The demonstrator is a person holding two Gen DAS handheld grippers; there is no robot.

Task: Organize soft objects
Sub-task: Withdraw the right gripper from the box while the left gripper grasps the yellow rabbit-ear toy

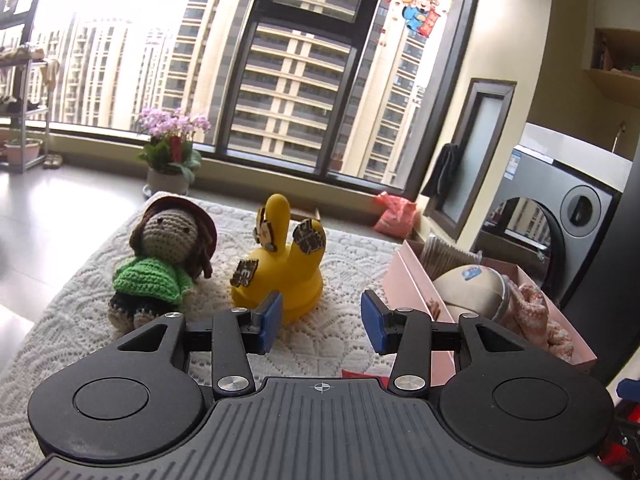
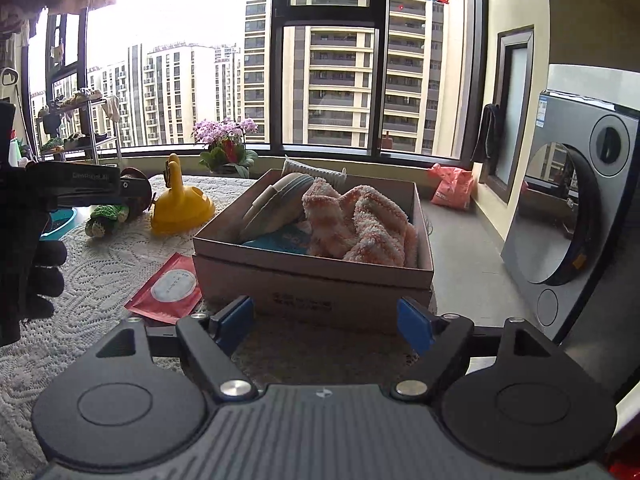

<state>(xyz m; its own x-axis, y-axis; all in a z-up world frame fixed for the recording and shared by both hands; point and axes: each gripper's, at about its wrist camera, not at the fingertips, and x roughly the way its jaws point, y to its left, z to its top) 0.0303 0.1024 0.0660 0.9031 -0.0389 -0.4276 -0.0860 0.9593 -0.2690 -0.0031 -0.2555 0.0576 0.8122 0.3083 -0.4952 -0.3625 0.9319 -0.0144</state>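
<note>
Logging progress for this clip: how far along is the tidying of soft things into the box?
Done: an orange-and-white fluffy cloth and a beige slipper lie in the cardboard box. In hand: nothing; the left gripper and right gripper are both empty. Left: the crochet doll and yellow rabbit toy sit on the lace cloth.

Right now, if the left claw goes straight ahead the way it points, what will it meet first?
Probably the yellow toy. It stands just ahead of the open left claw, a little left of the centre line, so the left finger would likely touch it first. Depth is unclear.
</note>
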